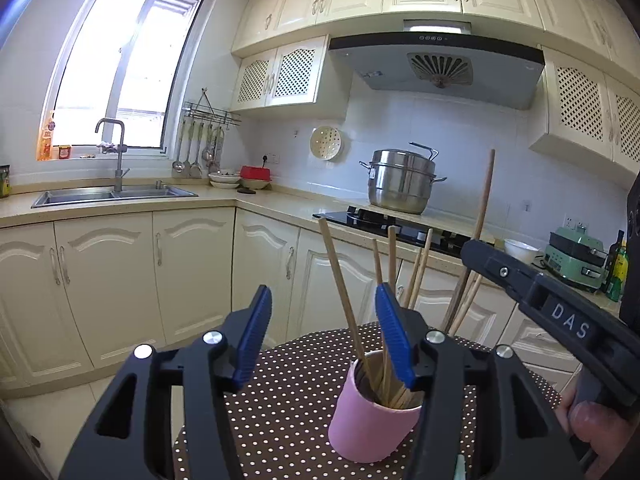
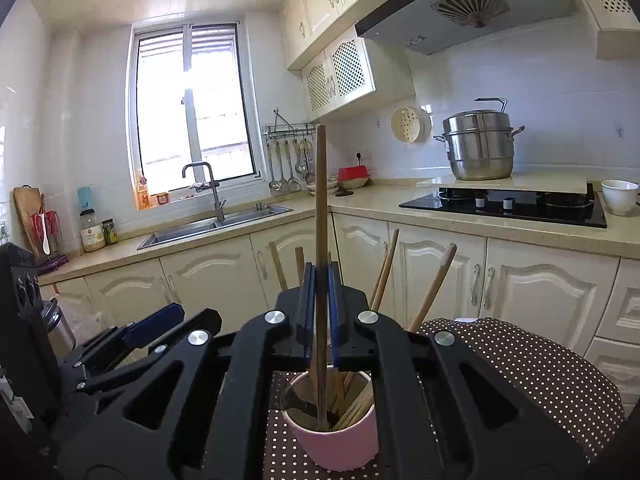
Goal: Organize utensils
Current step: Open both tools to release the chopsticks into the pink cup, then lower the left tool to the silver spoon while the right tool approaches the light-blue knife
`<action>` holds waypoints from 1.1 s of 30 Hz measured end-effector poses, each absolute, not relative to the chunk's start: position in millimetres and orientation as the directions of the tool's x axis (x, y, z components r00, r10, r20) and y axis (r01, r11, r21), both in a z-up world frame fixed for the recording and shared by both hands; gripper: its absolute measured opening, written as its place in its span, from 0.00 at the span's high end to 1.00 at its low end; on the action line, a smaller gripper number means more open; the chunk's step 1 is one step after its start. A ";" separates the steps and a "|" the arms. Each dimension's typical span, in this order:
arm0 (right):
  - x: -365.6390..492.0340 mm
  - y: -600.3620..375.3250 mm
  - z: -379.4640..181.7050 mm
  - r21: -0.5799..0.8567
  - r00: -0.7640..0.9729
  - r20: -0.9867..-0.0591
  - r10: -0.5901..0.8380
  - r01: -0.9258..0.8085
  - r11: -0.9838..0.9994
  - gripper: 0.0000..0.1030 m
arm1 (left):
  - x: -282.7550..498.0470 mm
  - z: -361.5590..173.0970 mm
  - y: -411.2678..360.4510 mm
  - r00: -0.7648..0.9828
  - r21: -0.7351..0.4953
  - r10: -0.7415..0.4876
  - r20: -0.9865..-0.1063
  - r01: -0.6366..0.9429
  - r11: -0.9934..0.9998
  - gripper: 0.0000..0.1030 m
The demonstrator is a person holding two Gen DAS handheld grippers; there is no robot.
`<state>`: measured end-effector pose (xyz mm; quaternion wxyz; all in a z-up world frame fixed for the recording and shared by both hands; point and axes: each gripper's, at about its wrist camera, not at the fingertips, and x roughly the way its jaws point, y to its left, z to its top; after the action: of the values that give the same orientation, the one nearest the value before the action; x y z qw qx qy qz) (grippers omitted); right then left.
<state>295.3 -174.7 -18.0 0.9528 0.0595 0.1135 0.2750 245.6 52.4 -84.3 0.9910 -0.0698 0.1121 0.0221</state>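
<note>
A pink cup stands on the brown polka-dot tablecloth and holds several wooden chopsticks that lean apart. My left gripper is open just in front of the cup. Its blue pads touch nothing, and the right pad overlaps the cup's rim in the left wrist view. My right gripper is shut on a long dark wooden chopstick. That stick stands upright with its lower end inside the pink cup. From the left wrist, the right gripper reaches in from the right, a hand behind it.
Cream cabinets run under an L-shaped counter with a steel sink, a black hob and a steel steamer pot. A white bowl stands right of the hob. Ladles hang by the window.
</note>
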 end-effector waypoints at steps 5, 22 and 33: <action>302.5 -166.0 -37.9 0.182 0.805 -0.265 0.531 -0.499 0.847 0.93 | 245.2 -88.2 58.6 0.955 -0.115 0.044 -0.292 -0.081 0.990 0.47; 284.7 -166.9 -36.8 0.211 0.808 -0.290 0.512 -0.468 0.858 0.80 | 218.3 -75.5 66.5 0.946 -0.108 0.055 -0.318 -0.094 0.990 0.36; 242.4 -186.3 -16.6 0.212 0.847 -0.236 0.475 -0.433 0.876 0.49 | 179.8 -55.3 61.4 0.961 -0.111 0.063 -0.268 -0.096 0.989 0.34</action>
<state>242.4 -186.3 -16.6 0.9581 0.0754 0.1421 0.2369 179.8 61.4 -55.3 0.9884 -0.0618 0.1330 0.0401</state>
